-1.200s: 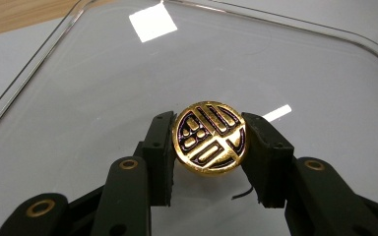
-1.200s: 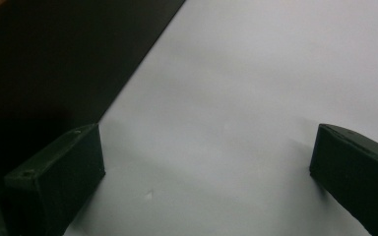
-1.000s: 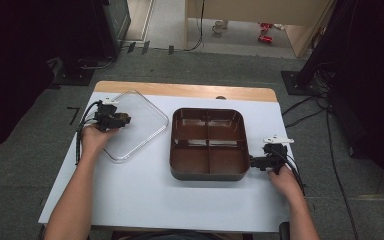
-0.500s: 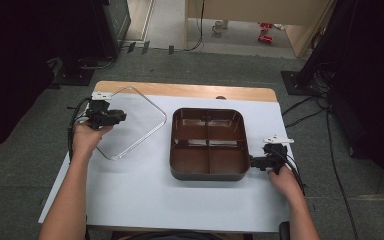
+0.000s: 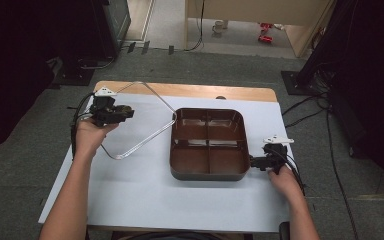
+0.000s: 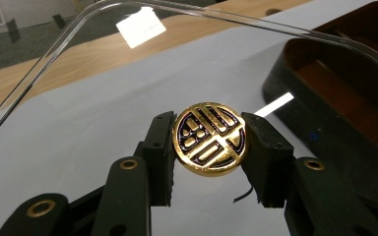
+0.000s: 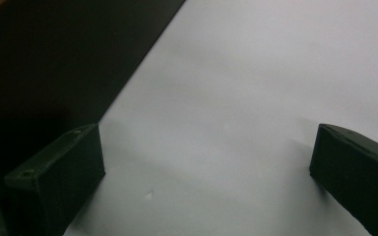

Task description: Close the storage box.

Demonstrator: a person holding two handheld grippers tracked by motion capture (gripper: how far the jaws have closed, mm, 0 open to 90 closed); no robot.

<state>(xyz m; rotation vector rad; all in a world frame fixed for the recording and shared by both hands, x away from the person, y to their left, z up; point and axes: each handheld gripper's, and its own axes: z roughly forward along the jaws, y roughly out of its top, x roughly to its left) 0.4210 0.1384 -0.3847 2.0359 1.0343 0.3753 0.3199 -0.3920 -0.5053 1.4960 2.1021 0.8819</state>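
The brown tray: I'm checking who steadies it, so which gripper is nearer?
Right. The right gripper sits beside the brown tray's near right corner; the left gripper holds the clear lid away to its left.

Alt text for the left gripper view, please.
The left gripper is shut on the round gold knob of a clear lid, held tilted above the white table; a brown divided tray sits at right.

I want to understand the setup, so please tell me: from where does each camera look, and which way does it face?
High view: above the person's side, looking forward and down; both forearms, left gripper, right gripper.
Left gripper view: rides that gripper; jaws clamp the gold knob of the clear lid.
Right gripper view: open jaws over the table.
Shared: brown tray.
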